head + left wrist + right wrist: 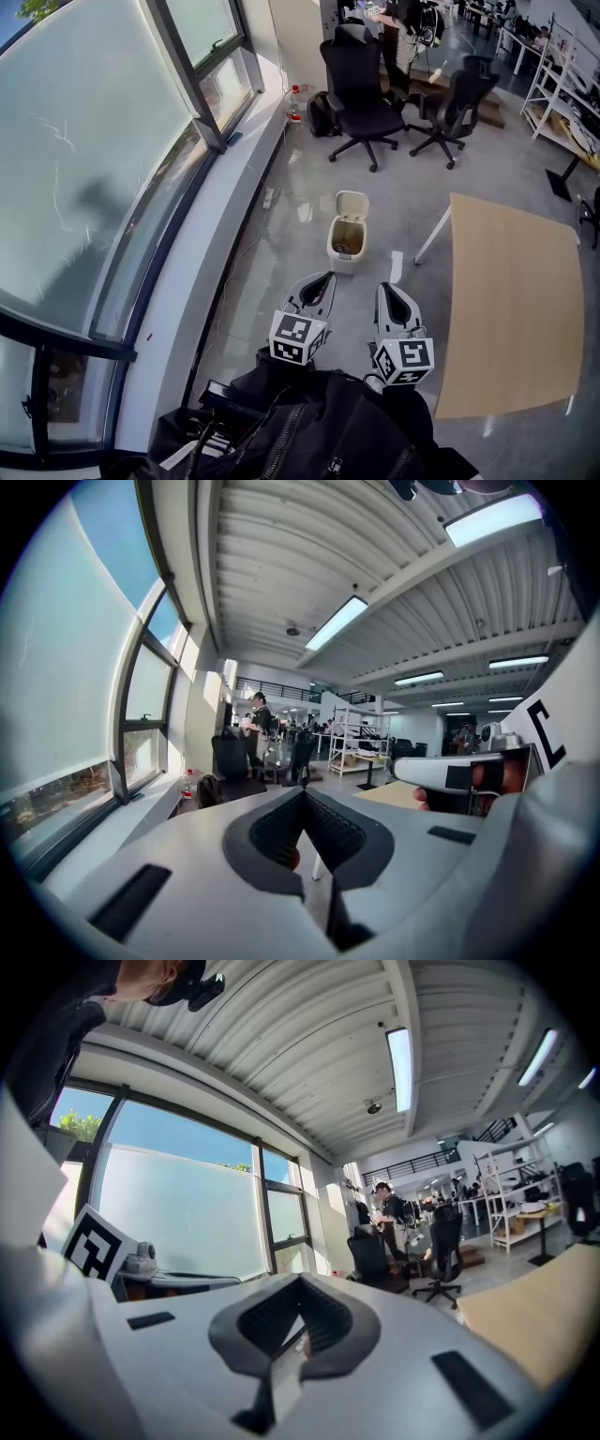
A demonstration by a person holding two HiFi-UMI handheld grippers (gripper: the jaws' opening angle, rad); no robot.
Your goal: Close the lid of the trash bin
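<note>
Left gripper (328, 277) and right gripper (383, 287) have jaws pressed together, empty, near the open-lidded trash bin (343, 261).

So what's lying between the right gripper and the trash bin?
Only bare grey floor. In the head view, nothing lies between the right gripper and the open trash bin.

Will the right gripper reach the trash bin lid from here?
Probably not yet. The right gripper hangs apart from the trash bin, whose lid stands open. Only bare floor lies between them, so moving closer looks easy.
</note>
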